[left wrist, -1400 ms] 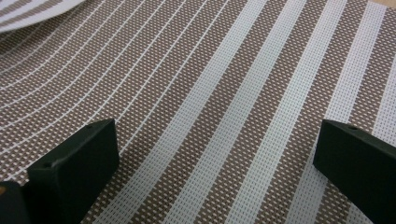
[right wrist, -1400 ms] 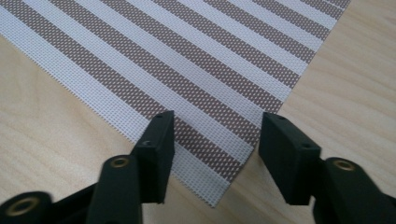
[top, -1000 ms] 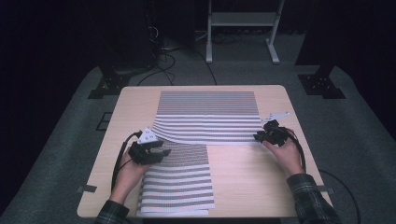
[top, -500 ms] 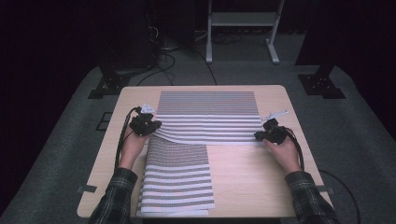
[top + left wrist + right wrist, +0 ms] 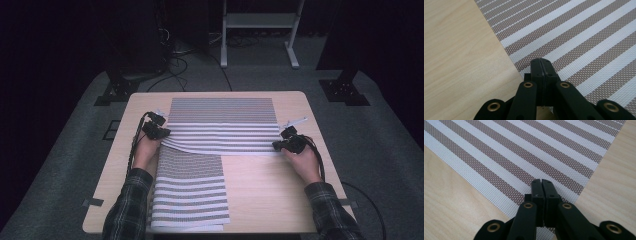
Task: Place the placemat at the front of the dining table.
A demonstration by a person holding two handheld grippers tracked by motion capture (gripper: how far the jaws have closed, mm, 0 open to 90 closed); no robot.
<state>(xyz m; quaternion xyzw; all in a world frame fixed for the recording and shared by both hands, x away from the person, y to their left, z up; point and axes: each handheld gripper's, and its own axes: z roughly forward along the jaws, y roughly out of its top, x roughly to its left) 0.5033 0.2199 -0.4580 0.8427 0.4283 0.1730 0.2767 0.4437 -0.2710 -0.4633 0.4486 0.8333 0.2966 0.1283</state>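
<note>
Pinching the striped placemat, neither hand-held gripper shows readable writing.

High view sits above the person's side, looks forward and down from well back: whole counter, dark floor and a stand beyond. Left gripper view rides close over its own fingers, looking down along them at the striped mat edge with bare counter beside; the right gripper view does the same at the mat's opposite corner. All three share the far mat; high view shows both grippers at its two ends.
</note>
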